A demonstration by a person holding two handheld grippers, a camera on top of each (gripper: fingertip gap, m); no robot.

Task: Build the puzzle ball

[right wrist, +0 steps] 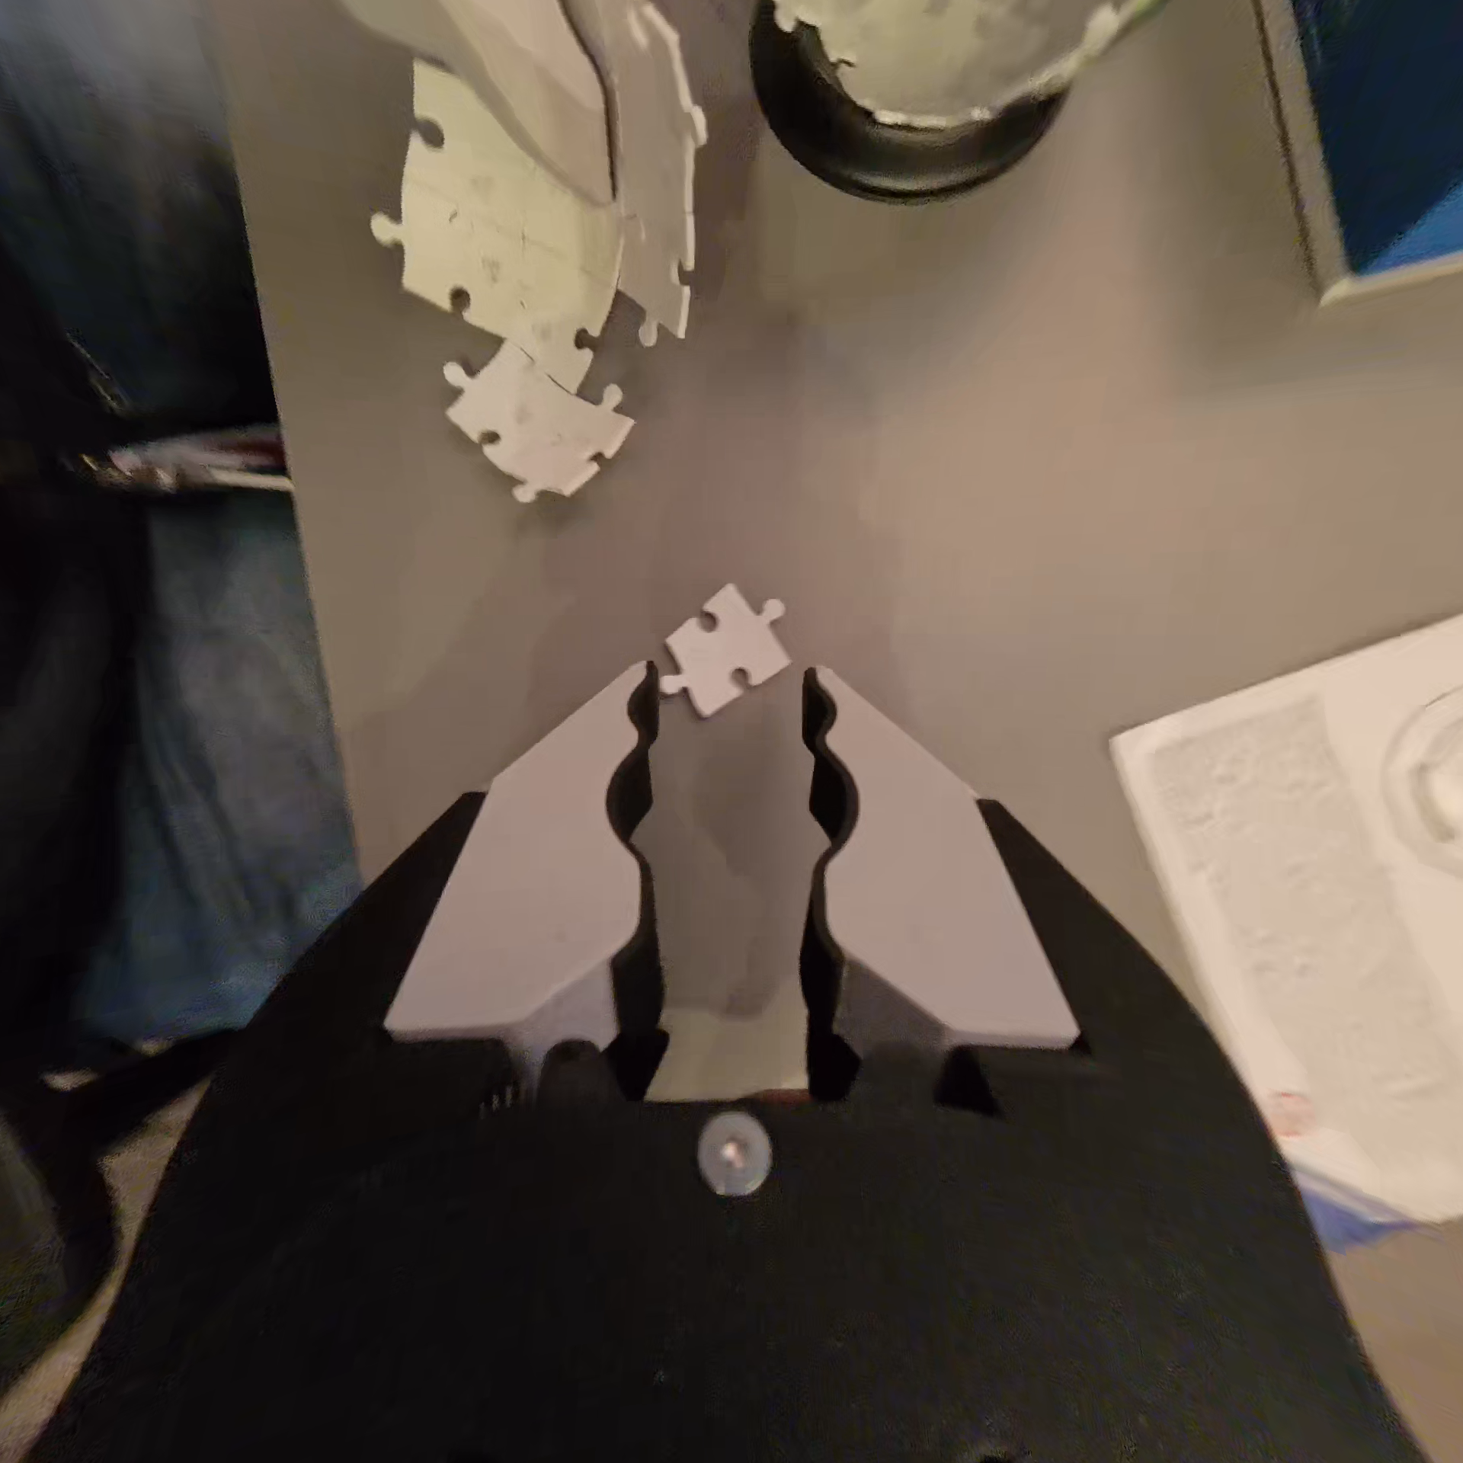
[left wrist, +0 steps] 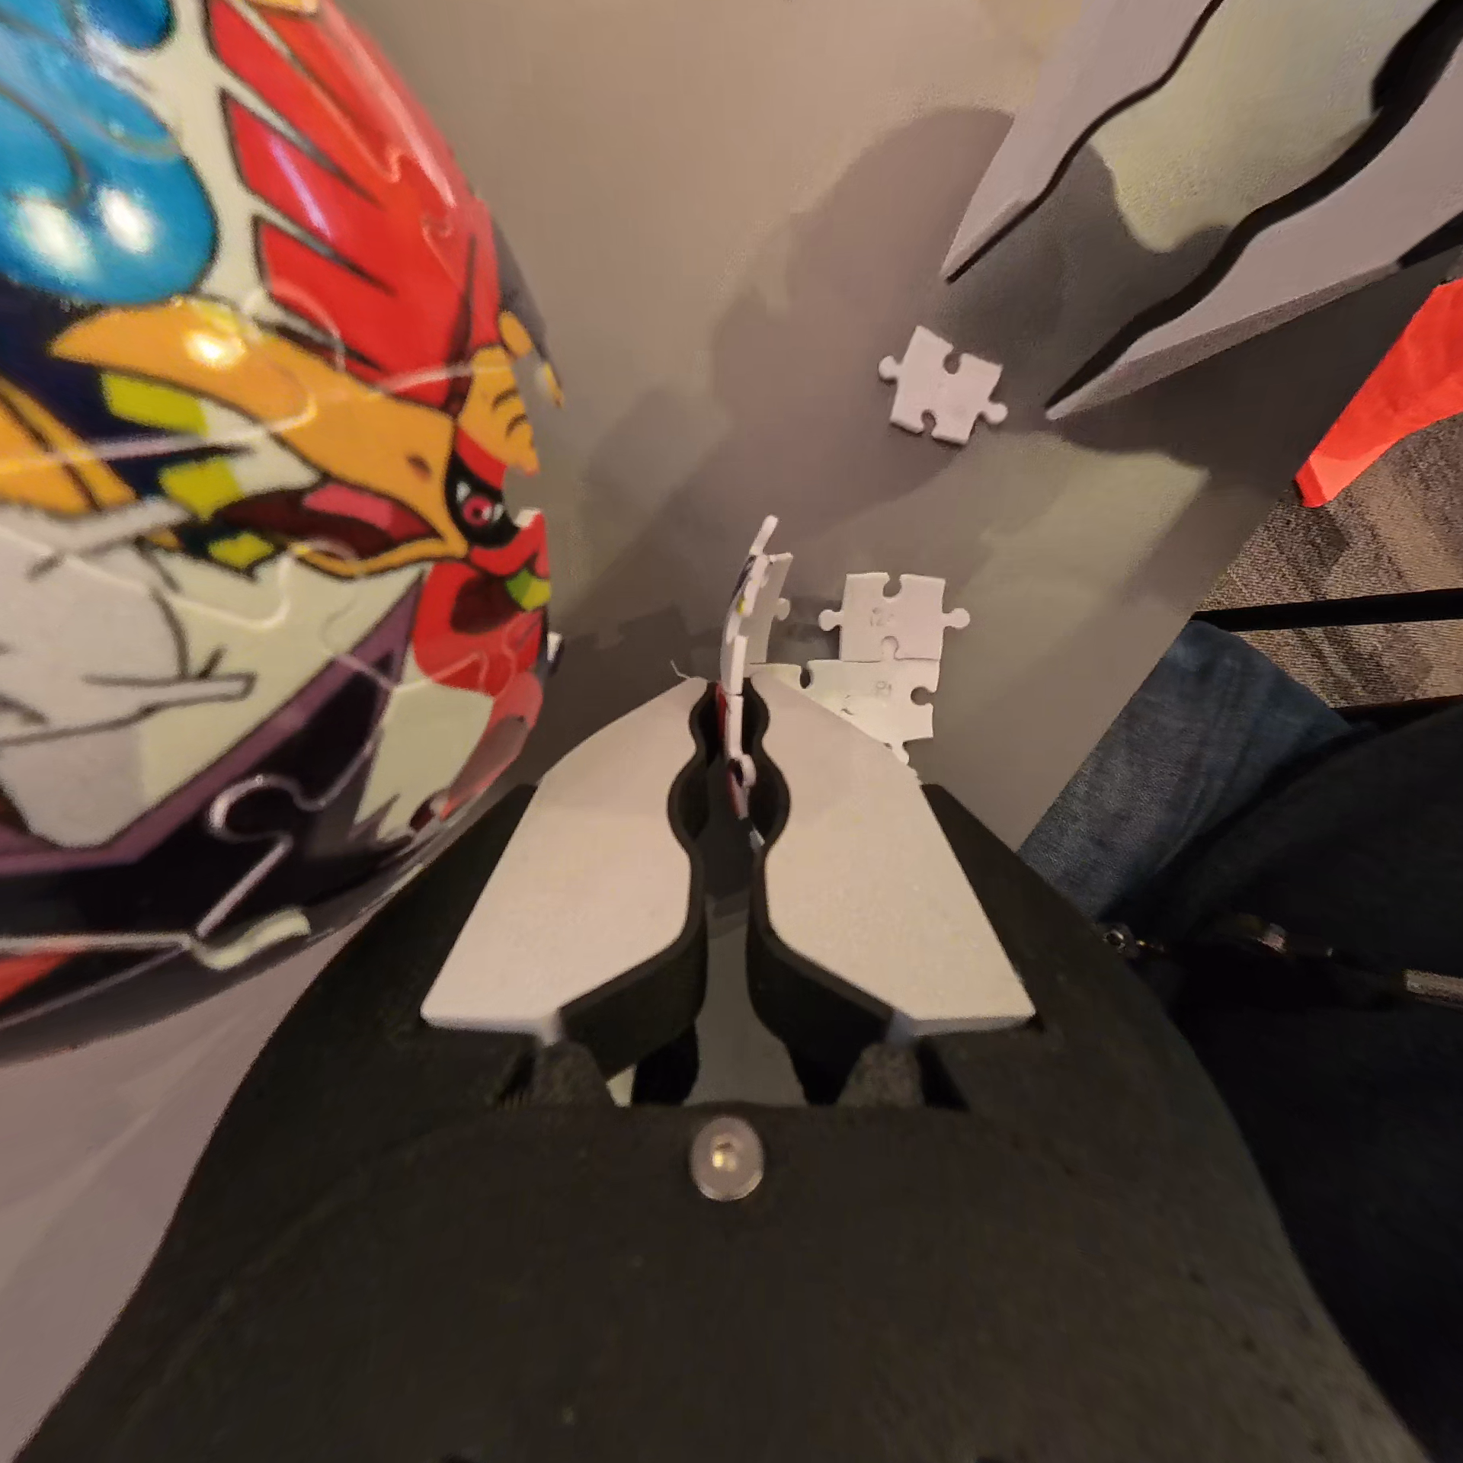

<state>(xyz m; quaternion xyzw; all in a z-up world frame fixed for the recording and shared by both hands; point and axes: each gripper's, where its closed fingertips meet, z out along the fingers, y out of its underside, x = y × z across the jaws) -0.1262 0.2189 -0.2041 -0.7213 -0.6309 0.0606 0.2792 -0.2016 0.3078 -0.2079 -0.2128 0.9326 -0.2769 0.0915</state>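
The puzzle ball (left wrist: 237,475), glossy with a red, orange and blue bird picture, fills the left of the left wrist view. In the right wrist view its open underside (right wrist: 950,55) sits on a black ring stand (right wrist: 887,158). My left gripper (left wrist: 732,693) is shut on a strip of joined puzzle pieces (left wrist: 752,609), held edge-on and upright. My right gripper (right wrist: 728,673) is open, its tips on either side of a single white piece (right wrist: 728,649) lying face down on the grey table (right wrist: 989,491); that piece also shows in the left wrist view (left wrist: 942,388).
White joined pieces (left wrist: 887,657) lie face down behind my left gripper; they also show in the right wrist view (right wrist: 514,261). A white booklet (right wrist: 1306,910) lies at the right, a blue box (right wrist: 1393,134) at the far right. A person's jeans (left wrist: 1187,752) are by the table edge. One gripper's finger ends stand about 12 cm off the other's.
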